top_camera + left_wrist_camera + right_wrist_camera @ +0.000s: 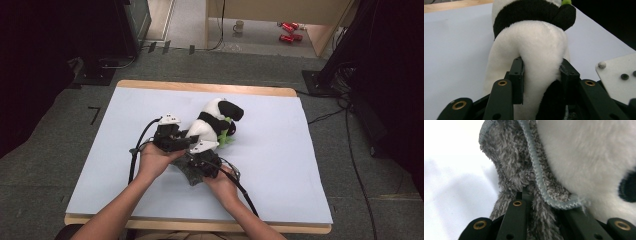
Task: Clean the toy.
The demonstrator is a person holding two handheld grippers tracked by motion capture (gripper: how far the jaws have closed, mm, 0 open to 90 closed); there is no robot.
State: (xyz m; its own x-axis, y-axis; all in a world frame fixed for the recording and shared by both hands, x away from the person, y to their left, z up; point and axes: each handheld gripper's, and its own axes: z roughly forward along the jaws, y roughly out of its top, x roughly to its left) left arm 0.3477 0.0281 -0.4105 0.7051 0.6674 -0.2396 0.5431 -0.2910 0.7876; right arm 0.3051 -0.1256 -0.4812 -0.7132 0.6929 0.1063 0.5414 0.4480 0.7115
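The panda [212, 125] lies near the middle of the table [100, 150], its head toward the far edge, a green bit at its front. A grey fleece cloth [192, 175], perhaps a small garment with a stitched hem, lies at its near end, toward the table's near edge.

The left gripper [172, 139] is clamped on the panda's white rear; the plush bulges between its jaws. The right gripper [204, 162] is closed on the cloth, pinching the fleece just below the hem.

Judged from this, the step in hand is dressing the panda or wrapping it: one hand steadies the toy while the other brings the cloth up against its body. The next move likely calls for the right hand to draw the hem over the panda's rear while the left holds firm, then shifts its grip out of the cloth's way. The risk is that the left jaws pin the spot the cloth must cover.

The high view gives the layout: both forearms coming in from the near edge, the grippers close together, the toy's whole length. The left gripper view shows the pads [517, 77] sunk into the white plush [541, 50] and the black band beyond. The right gripper view shows the cloth's [511, 162] curly pile and the blue-grey hem [536, 167] lying against the panda's [594, 157] white fur.
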